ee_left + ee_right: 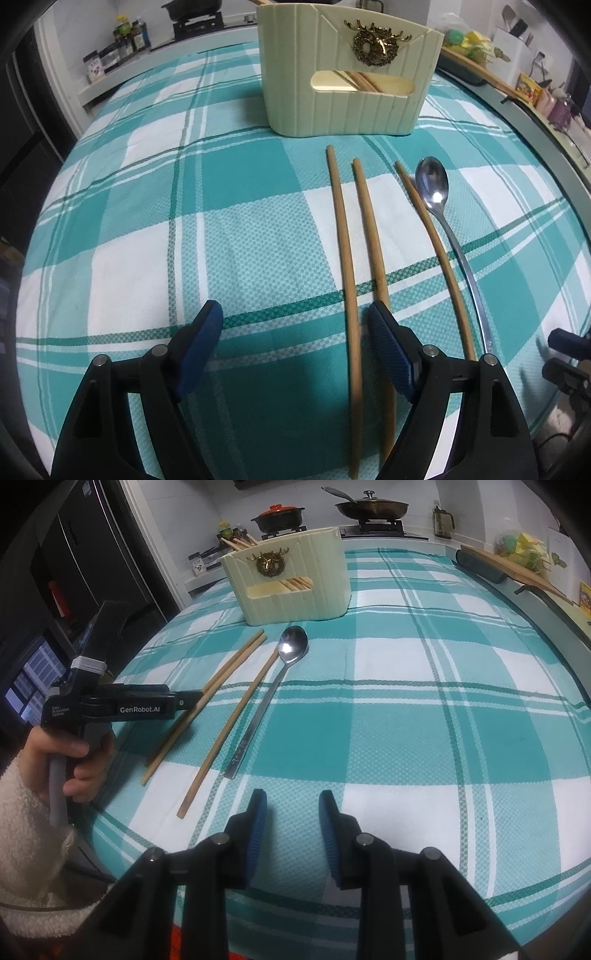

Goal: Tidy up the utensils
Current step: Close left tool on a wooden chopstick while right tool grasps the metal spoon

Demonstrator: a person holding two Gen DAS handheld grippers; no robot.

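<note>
Your left gripper point(291, 325) hangs above the teal-and-white checked tablecloth point(147, 221) with its blue-padded jaws spread wide and pinching nothing; the leftmost of three long wooden chopsticks point(345, 258) runs between them, untouched. Those chopsticks lie side by side beside a long-handled steel spoon point(433, 188), all just in front of the cream ribbed utensil holder point(343, 107), which already contains chopsticks. Your right gripper point(291, 812) hovers over bare cloth, jaws parted, empty.
</note>
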